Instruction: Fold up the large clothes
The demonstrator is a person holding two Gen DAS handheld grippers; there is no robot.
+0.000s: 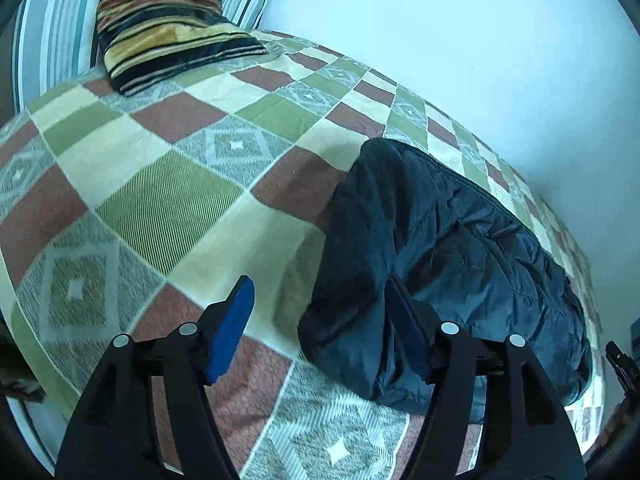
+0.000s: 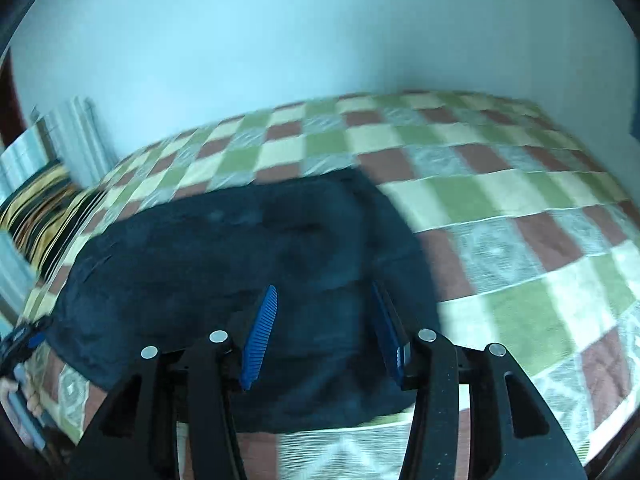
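Right hand-held gripper [image 2: 324, 312] blurred, jacket [image 2: 240, 280] indistinct

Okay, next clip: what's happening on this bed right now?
A person is working with two handheld grippers over a dark navy garment lying bunched in a long bundle on a checked bedspread. The left gripper and the right gripper are both open, with nothing between their pads, and neither grips the cloth. A striped pillow sits at the head of the bed, away from the garment.
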